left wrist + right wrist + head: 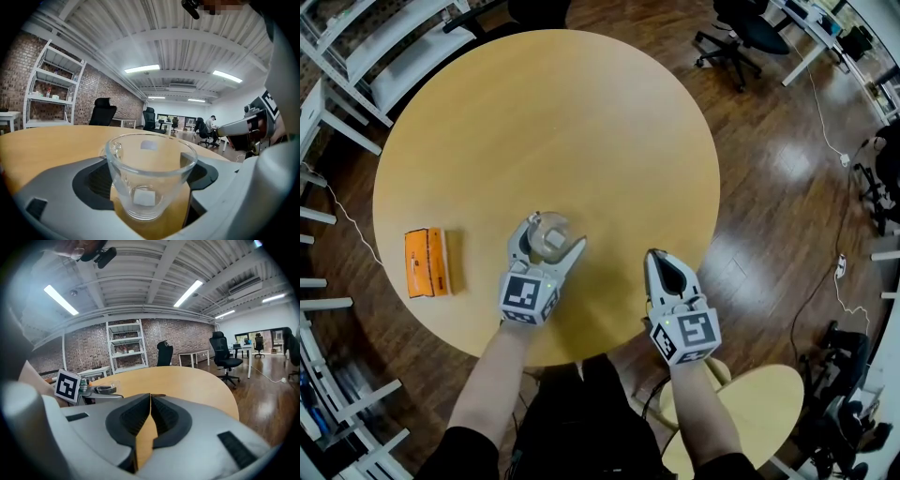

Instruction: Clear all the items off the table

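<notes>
A clear glass cup (pixel 551 234) stands upright on the round wooden table (pixel 544 122), near its front edge. My left gripper (pixel 547 239) is open, with its jaws on either side of the cup (pixel 149 173); I see no pad pressing on the glass. My right gripper (pixel 655 256) lies over the table's front right edge, shut with nothing between its jaws (pixel 150 399). An orange box (pixel 426 262) lies flat at the table's left edge, apart from both grippers.
White shelving (pixel 356 56) stands off the table's far left. An office chair (pixel 741 37) is at the far right on the wooden floor, with cables (pixel 825 141) beyond it. A small round wooden stool (pixel 759 403) sits at my lower right.
</notes>
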